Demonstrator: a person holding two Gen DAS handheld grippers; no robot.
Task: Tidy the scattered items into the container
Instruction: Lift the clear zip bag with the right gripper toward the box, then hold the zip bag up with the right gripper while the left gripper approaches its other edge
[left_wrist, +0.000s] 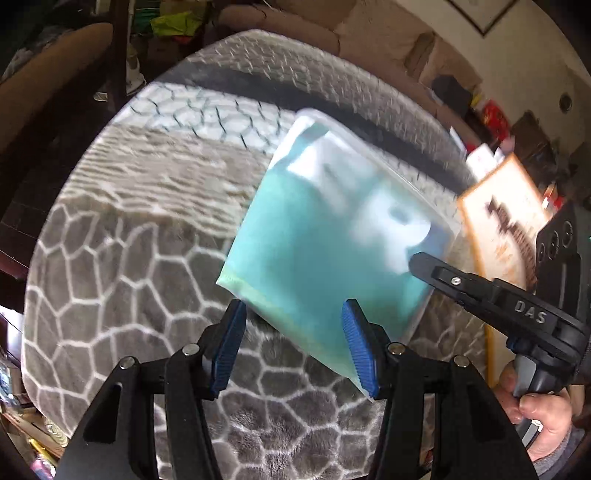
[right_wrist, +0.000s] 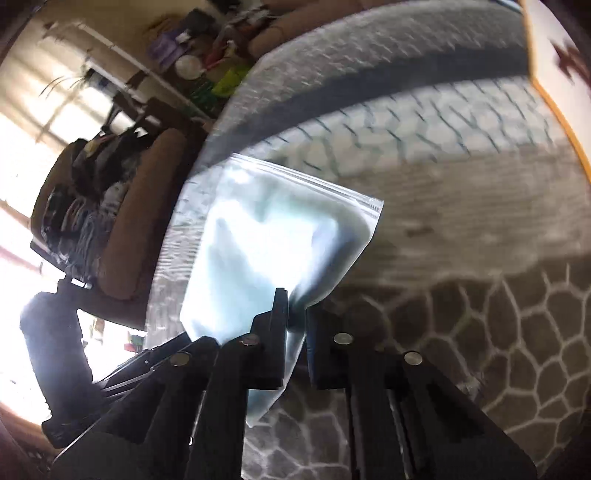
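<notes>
Holding one corner of a clear plastic zip bag with soft blue-green cloth inside, the right gripper has its jaws squeezed tight on the plastic. In the right wrist view the bag sticks out away from the jaws, with its zip strip along the far edge. The bag looks bright and a bit blurry.

In the left wrist view the same bag shows above a fuzzy grey blanket with white lines like a web. The right gripper reaches in from the right and pinches the bag's right edge. A hand at the near right grips its handle.

The left gripper is close under the bag's near edge. Its jaws with blue ribbed pads are about half open, with a gap between them. The right pad is right by the bag's near corner, but I cannot tell if it touches. The left pad is beside the bag's near left corner.

A flat board with an orange rim and dark red shapes lies on the blanket to the right of the bag. Far off, a brown padded chair piled with clothes is at the left in the right wrist view.
</notes>
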